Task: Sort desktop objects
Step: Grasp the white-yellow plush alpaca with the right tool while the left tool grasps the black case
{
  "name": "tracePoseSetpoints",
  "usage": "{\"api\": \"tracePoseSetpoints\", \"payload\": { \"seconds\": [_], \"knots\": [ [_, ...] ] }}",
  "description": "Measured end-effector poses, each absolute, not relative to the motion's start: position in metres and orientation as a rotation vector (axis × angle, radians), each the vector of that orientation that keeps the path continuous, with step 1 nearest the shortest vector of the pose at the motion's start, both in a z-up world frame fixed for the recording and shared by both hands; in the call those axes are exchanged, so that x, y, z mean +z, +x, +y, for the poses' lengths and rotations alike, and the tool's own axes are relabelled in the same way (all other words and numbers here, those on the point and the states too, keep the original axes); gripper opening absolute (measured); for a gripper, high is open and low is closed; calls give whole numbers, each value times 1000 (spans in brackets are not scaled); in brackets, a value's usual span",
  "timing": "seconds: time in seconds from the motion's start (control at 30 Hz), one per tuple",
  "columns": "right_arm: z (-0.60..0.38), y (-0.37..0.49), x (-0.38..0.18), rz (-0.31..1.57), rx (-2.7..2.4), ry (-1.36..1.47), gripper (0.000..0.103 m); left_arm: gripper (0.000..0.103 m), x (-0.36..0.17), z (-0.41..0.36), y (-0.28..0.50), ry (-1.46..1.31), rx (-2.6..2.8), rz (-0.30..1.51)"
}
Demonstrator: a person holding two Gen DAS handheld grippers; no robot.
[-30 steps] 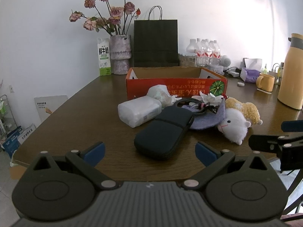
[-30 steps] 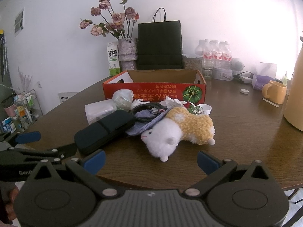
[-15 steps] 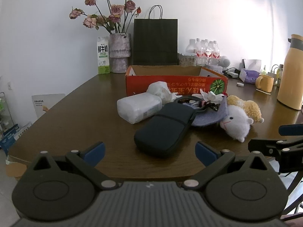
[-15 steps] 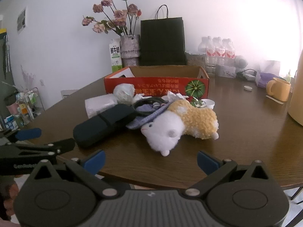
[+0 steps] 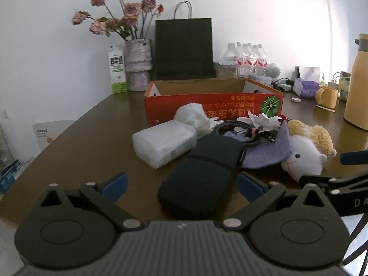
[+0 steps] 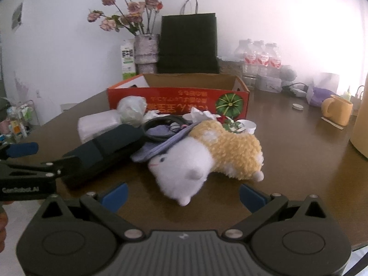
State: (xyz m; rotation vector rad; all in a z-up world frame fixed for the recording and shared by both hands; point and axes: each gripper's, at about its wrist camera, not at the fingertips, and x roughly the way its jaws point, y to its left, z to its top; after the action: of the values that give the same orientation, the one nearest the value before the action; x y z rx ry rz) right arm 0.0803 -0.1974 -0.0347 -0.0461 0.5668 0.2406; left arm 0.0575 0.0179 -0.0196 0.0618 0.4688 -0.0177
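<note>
A lived-in home room: a brown wooden worktop (image 5: 92, 133) against a white wall carries a vase of dried roses (image 5: 137, 64) at 11 o'clock, a milk carton (image 5: 117, 69), bottled water (image 5: 249, 59) and a yellow mug (image 5: 326, 96) at 2 o'clock.

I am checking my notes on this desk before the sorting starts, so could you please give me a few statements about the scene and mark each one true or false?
1. Both tools are open and hold nothing. True: the left tool and the right tool are each spread wide with nothing gripped.
2. The plush toy sits inside the orange box. False: it lies on the table in front of the box.
3. The dark pouch lies directly ahead of the left tool. True.
4. The yellow mug stands on the left side of the table. False: it stands far right.
5. The black paper bag stands behind the box. True.
</note>
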Motion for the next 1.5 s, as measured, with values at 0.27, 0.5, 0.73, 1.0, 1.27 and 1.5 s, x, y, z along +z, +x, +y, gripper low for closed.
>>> {"api": "tracePoseSetpoints", "payload": {
  "seconds": [0.27, 0.5, 0.73, 1.0, 1.27, 1.5],
  "knots": [
    [-195, 110, -32, 575, 198, -56, 99, 103, -23, 11, 98, 94, -86, 556],
    [-203, 124, -27, 598, 194, 31, 90, 103, -25, 11, 111, 25, -98, 585],
    [-208, 135, -29, 644, 243, 71, 67, 89, -30, 6, 119, -1, -103, 641],
    [-227, 130, -32, 685, 285, 63, 54, 84, -27, 5, 112, -47, -99, 668],
    [-231, 139, -25, 679, 266, 74, 60, 96, -25, -2, 118, -27, -61, 665],
    [-234, 153, -35, 714, 256, 129, 61, 96, -29, -5, 132, -41, -53, 696]
  ]
}}
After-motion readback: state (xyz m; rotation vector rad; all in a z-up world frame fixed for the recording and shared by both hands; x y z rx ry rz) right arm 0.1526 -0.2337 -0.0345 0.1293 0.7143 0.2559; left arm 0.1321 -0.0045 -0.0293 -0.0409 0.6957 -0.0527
